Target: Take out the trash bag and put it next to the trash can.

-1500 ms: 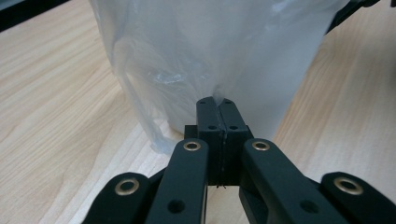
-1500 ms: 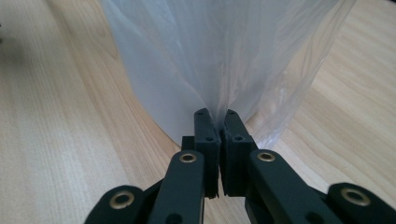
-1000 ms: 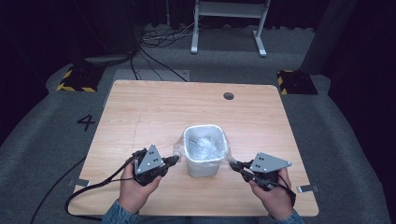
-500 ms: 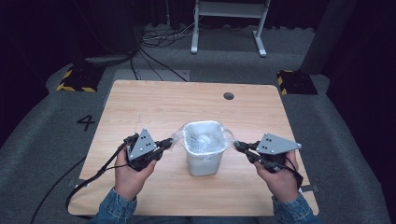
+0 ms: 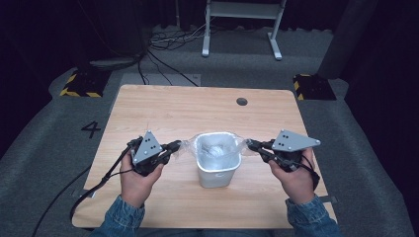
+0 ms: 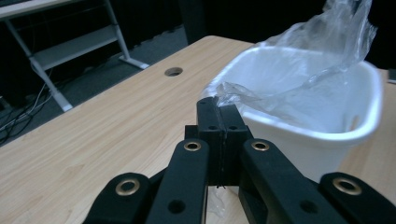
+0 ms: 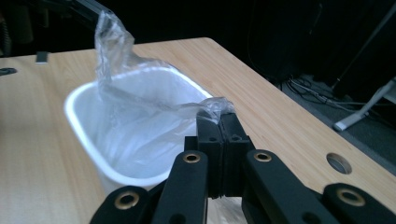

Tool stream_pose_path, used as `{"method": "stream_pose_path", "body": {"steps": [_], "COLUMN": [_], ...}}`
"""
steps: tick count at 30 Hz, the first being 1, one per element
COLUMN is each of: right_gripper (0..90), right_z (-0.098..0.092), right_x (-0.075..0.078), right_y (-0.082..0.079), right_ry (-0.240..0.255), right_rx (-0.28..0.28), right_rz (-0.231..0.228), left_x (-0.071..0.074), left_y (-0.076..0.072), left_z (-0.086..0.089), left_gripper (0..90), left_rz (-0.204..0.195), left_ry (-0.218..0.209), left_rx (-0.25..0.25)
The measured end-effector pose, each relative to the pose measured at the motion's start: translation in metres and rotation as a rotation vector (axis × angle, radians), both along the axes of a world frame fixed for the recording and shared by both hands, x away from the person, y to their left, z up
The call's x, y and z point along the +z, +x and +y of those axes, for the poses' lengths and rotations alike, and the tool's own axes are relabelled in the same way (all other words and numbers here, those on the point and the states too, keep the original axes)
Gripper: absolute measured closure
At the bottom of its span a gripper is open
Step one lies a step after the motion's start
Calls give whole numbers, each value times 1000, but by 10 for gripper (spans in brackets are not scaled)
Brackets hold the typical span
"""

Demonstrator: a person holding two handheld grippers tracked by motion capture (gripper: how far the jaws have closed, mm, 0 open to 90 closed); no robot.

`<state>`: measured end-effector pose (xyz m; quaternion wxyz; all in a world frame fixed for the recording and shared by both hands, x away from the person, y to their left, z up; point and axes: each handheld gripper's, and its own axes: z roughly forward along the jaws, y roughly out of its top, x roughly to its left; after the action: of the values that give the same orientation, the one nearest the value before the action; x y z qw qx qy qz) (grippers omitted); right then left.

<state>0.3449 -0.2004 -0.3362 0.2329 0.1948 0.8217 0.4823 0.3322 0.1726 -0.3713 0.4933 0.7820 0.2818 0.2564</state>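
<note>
Dark flooring and black drapes ring our wooden worktop [image 5: 163,106], with cables and a metal stand leg in the upper part of the high view. At the lower middle of that frame stands a small white bin [image 5: 217,165], and in it sits a clear plastic bag [image 5: 217,148], thin, crinkled and glossy, its mouth drawn out to either side.

Our left gripper [image 5: 173,147] has its fingers [image 6: 208,112] pressed fully together on the bag's edge at the left of the bin; in the left gripper view the film bunches right at the tips and rises in a loose flap beyond the far rim. Our right gripper [image 5: 249,144] is likewise closed tight, its fingers [image 7: 229,123] pinching a wrinkled corner of the bag on the opposite side.

We judge the step in hand to be spreading the bag's mouth open over the bin. The next move calls for pulling both edges outward and down over the rim evenly, keeping the pinch firm without tearing the thin film, and without tipping the light bin, which rests free on the worktop.
</note>
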Motion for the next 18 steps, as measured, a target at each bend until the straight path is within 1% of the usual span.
{"method": "stream_pose_path", "body": {"steps": [1,3,4,7,9,13,14,16,18], "right_gripper": [899,900,900,899,900,900,900,900,900], "right_z": [-1,-4,-6,-11,-11,-8,-7,-4,-2], "right_x": [-2,-6,-9,-19,-28,-47,-50,-59,-67], "right_y": [4,14,18,31,37,46,48,50,52], "right_ry": [-4,-7,-5,-1,-16,-39,-44,-60,-71], "right_rx": [-9,-31,-39,-48,-55,-56,-51,-48,-43], "right_rz": [8,27,39,95,128,189,195,220,239], "left_x": [-3,-9,-12,-20,-26,-35,-38,-41,-45], "left_y": [3,10,14,20,24,29,30,32,34], "left_z": [0,0,1,-1,-3,-7,-8,-10,-12], "left_gripper": [898,898,898,898,898,898,898,898,898], "left_rz": [4,25,35,66,80,108,113,127,143], "left_ry": [16,23,33,40,60,99,108,116,113], "left_rx": [15,28,33,40,45,50,46,42,35]}}
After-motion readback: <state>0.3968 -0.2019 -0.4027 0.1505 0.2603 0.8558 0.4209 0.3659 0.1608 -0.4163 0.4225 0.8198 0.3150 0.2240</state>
